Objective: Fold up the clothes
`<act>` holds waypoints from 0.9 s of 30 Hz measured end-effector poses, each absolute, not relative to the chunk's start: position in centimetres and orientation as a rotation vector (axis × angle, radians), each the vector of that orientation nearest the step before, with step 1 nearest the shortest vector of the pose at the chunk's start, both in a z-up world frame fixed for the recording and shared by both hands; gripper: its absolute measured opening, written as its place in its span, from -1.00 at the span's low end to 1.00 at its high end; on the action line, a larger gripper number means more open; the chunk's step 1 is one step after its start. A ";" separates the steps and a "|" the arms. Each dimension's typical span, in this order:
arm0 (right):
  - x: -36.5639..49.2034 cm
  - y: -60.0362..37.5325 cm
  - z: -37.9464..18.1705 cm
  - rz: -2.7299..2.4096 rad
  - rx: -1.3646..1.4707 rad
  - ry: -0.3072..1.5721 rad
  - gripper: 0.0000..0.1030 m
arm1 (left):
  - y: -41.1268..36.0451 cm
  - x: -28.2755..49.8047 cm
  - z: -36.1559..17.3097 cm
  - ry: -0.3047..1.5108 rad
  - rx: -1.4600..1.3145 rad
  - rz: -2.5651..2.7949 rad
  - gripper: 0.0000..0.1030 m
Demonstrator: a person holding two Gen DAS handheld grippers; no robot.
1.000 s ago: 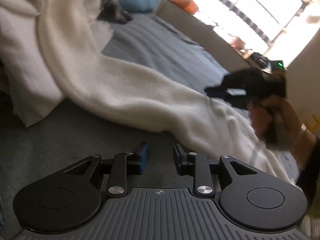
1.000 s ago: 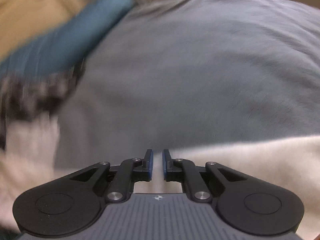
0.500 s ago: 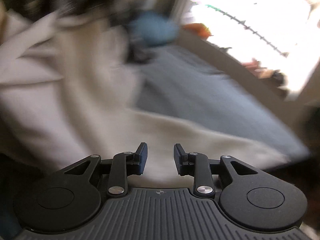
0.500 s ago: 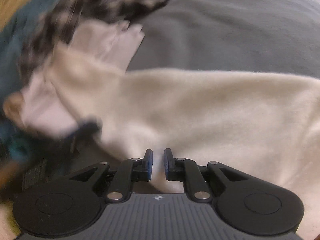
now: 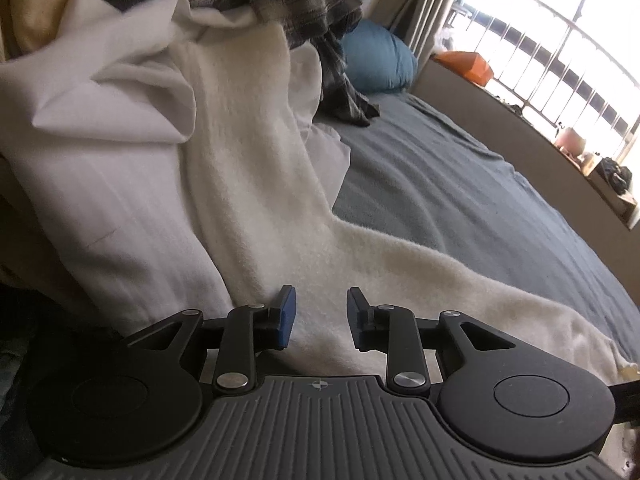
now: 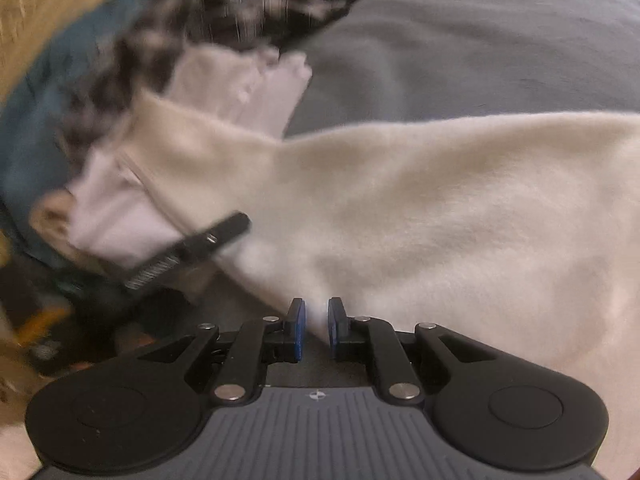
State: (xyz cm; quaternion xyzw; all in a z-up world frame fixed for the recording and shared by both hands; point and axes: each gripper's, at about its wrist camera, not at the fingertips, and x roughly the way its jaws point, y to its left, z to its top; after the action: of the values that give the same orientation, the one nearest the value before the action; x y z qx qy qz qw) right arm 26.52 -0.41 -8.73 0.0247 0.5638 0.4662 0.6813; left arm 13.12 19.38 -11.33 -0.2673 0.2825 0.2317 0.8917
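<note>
Cream sweater (image 5: 280, 208) lies across my bed (image 5: 460, 200), grey sheet, window (image 5: 560, 40) beyond. My left hand-held gripper (image 5: 319, 322) spread, empty. My right hand-held gripper (image 6: 317, 328) narrow gap, sweater edge between; pinch unclear.

Quick tally, fisheye views:

- One cream fleece garment (image 5: 256, 184), sprawled from 11 o'clock down to 4 o'clock.
- One white garment (image 5: 112, 152) at 9 o'clock, partly under the fleece.
- One dark plaid garment (image 5: 304, 12) at 12 o'clock.
- One blue pillow (image 5: 378, 60) at 1 o'clock.
- One grey bedspread (image 5: 460, 184).
- One orange box (image 5: 466, 65) on the sill at 2 o'clock.
- Two grippers: left gripper (image 5: 321, 322), right gripper (image 6: 317, 329).
- Clutter further along the sill too small to count.
</note>
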 end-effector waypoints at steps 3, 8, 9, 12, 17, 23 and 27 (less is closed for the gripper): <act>26.1 -4.0 -6.8 1.013 0.111 1.217 -0.76 | 18.6 13.2 -10.7 0.577 -0.525 0.487 -0.45; 26.4 -13.0 -4.6 0.847 0.186 1.111 -0.76 | 15.3 13.9 -8.8 0.564 -0.435 0.377 -0.43; 26.7 -15.2 -4.5 0.785 0.206 1.085 -0.76 | 14.2 14.0 -8.4 0.558 -0.415 0.335 -0.42; 27.6 -20.7 -4.9 0.605 0.247 1.039 -0.76 | 10.0 14.6 -7.8 0.567 -0.365 0.166 -0.40; 28.5 -24.5 -6.3 0.440 0.187 1.021 -0.76 | 2.4 15.4 -9.1 0.662 -0.297 -0.140 -0.39; 32.0 -22.7 -8.4 0.385 0.049 0.956 -0.76 | -2.0 15.4 -12.3 0.715 -0.188 -0.229 -0.39; 37.1 -22.6 -10.6 0.308 0.083 0.945 -0.84 | -2.1 14.5 -13.1 0.676 -0.134 -0.238 -0.39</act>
State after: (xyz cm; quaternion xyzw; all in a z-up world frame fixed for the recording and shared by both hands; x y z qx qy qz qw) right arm 37.05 -22.61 -10.60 0.0396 0.4531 0.1476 0.8783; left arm 14.51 -2.14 -13.10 -0.0654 0.3304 -0.1165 0.9343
